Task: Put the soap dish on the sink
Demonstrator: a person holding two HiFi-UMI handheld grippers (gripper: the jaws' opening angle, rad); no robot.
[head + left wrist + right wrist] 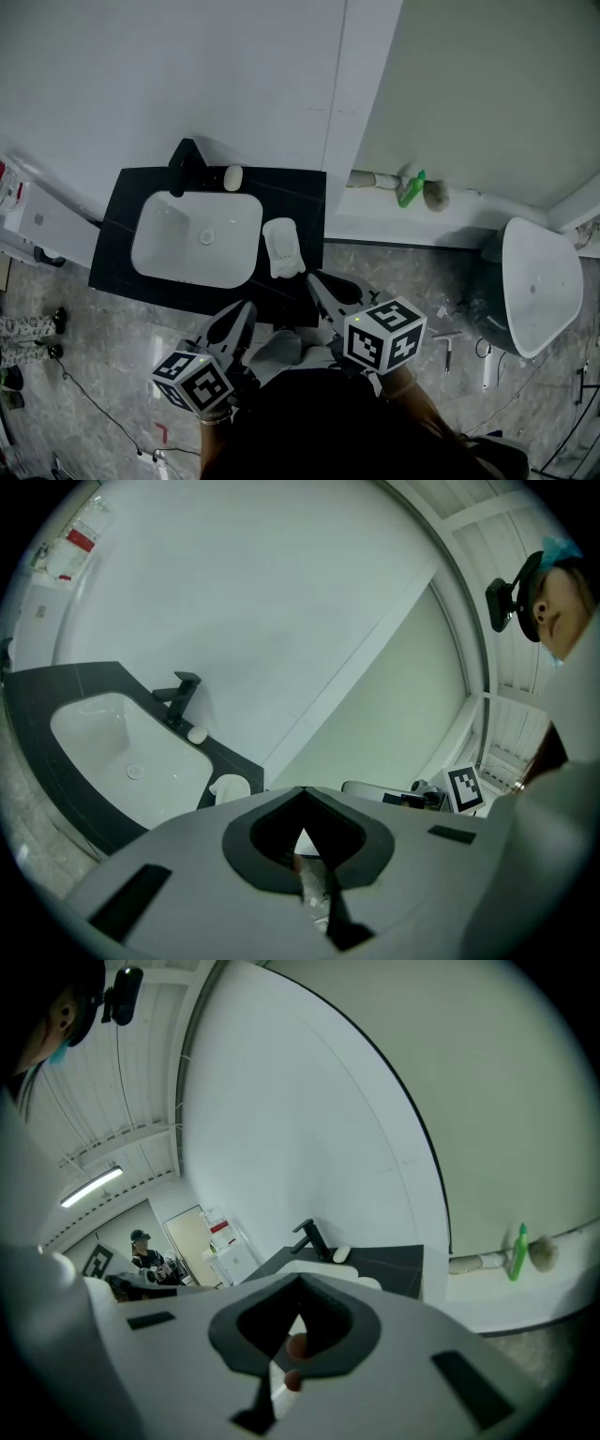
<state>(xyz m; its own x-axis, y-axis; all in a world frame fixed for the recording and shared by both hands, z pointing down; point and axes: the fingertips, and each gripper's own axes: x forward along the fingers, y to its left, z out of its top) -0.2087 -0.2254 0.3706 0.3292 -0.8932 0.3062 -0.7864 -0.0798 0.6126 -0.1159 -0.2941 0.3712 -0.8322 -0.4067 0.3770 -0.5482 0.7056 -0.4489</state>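
The soap dish (pixel 283 246) is found on the black tabletop (pixel 119 234) right of the sink (pixel 239 225), lengthwise up the frame, just above-left of the nearer right hand-held gripper (pixel 321 287), which, like the left hand-held gripper (pixel 241 317), is closed on nothing.

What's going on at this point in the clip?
A person stands at a bathroom sink with a two-jaw gripper in each hand. The white soap dish already lies on the black countertop, just right of the basin. The left gripper and the right gripper are both shut with nothing between their jaws, and they hang near the counter's front edge. Neither grips the dish, so the placing looks done.
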